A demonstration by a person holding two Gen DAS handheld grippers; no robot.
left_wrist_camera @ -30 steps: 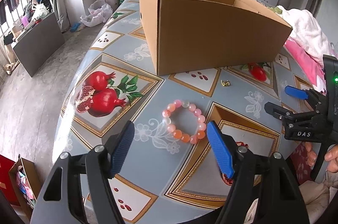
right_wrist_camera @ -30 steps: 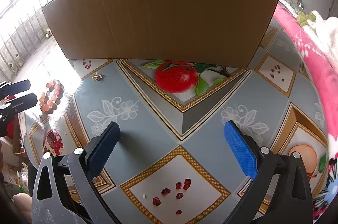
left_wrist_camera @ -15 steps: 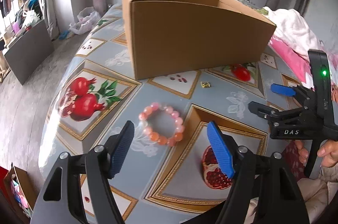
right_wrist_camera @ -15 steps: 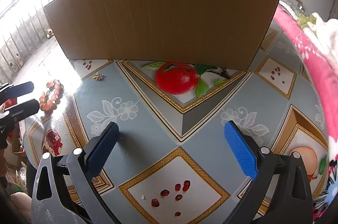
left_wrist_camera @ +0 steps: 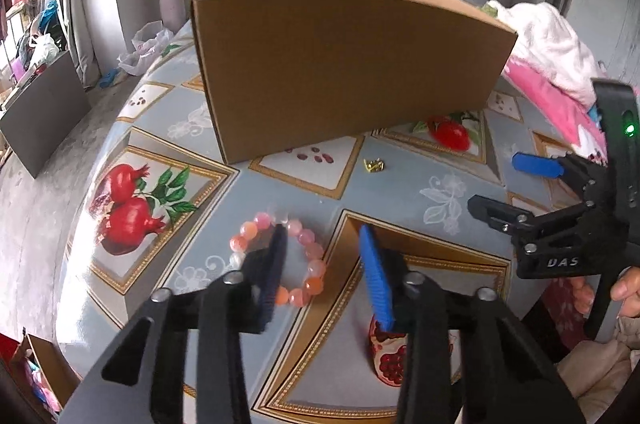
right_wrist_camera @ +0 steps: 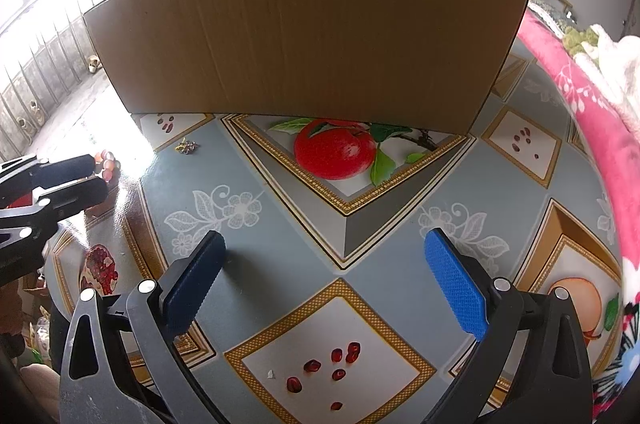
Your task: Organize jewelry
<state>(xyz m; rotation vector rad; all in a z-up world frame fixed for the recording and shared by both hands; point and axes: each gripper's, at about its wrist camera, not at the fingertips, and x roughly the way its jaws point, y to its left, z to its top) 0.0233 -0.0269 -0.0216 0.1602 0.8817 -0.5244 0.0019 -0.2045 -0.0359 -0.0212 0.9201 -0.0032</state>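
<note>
A pink and orange beaded bracelet (left_wrist_camera: 280,256) is lying on a grey-blue tablecloth (left_wrist_camera: 400,195) showing red pomegranates, beside a plain brown cardboard box (left_wrist_camera: 340,63).

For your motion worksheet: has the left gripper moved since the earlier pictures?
Yes. The left gripper came forward over the bracelet, jaws just closing around its beads, while the box stayed put.

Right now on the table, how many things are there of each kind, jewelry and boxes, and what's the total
Bead bracelets: 1, the pink and orange bracelet, with the left gripper closing around one side of it.
Small gold trinkets: 1, the gold piece lying near the box.
Cardboard boxes: 1, the cardboard box.
Total: 3
</note>
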